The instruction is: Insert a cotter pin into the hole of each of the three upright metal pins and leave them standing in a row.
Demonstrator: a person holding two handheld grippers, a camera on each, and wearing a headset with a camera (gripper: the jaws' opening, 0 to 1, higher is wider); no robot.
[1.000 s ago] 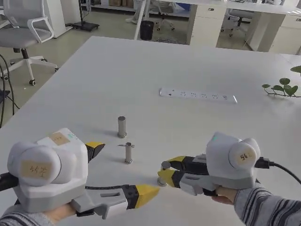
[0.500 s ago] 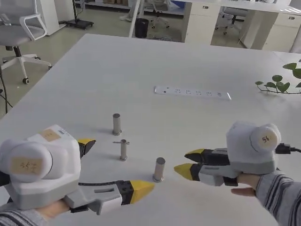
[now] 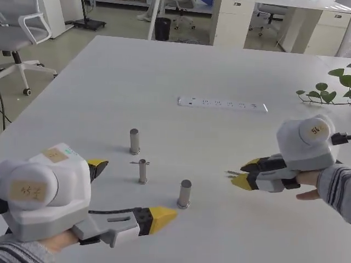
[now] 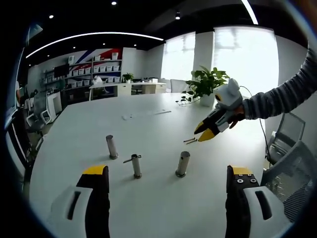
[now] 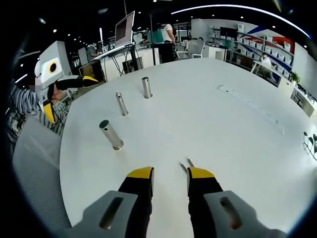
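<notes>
Leaving near pin (image 3: 185, 194), right gripper (image 3: 243, 173), jaws slightly parted, reaches cotter pins (image 5: 190, 162) at its three o'clock: next fetch; left gripper (image 3: 133, 189) gaping.

Figure: open-plan office. Swivel chair (image 3: 13, 44) upper left; white cabinets (image 3: 236, 22) along top; monitor (image 5: 125, 27); broad white meeting table (image 3: 164, 71).
</notes>
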